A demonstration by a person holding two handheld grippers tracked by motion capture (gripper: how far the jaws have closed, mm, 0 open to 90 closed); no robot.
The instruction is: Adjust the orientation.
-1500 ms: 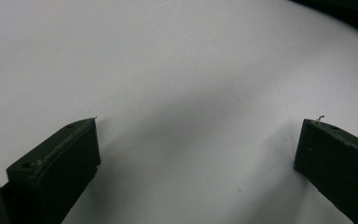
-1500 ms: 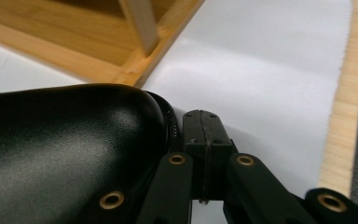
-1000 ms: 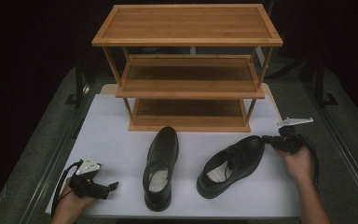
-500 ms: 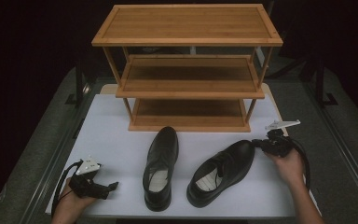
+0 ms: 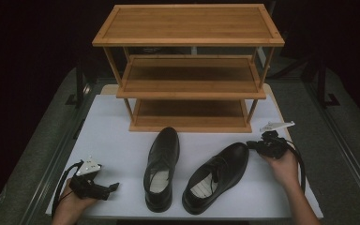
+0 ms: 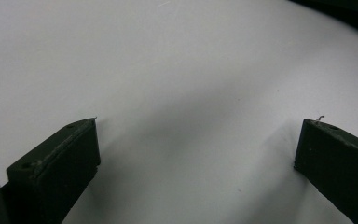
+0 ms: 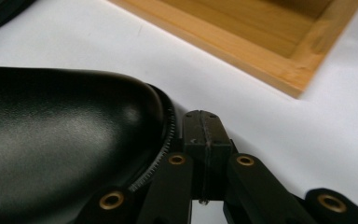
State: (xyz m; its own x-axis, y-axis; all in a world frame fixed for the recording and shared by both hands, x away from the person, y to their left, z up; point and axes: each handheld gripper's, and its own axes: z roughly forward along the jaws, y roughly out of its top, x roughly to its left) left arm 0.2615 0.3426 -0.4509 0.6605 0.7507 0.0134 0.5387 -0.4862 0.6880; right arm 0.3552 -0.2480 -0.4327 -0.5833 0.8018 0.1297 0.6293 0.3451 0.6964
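The right shoe (image 5: 218,176) is touched at its toe by the closed, empty right gripper (image 5: 253,146); the left gripper (image 5: 115,186) is held open.

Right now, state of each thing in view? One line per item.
Left tongs: open, nothing between the jaws, over the bare white tabletop.
Right tongs: shut, empty, jaw tips beside the right shoe's toe.
Left shoe: upright on its sole, toe toward the rack, untouched.
Right shoe: upright, angled, toe toward the right tongs.
Wooden rack: standing, all three shelves empty.
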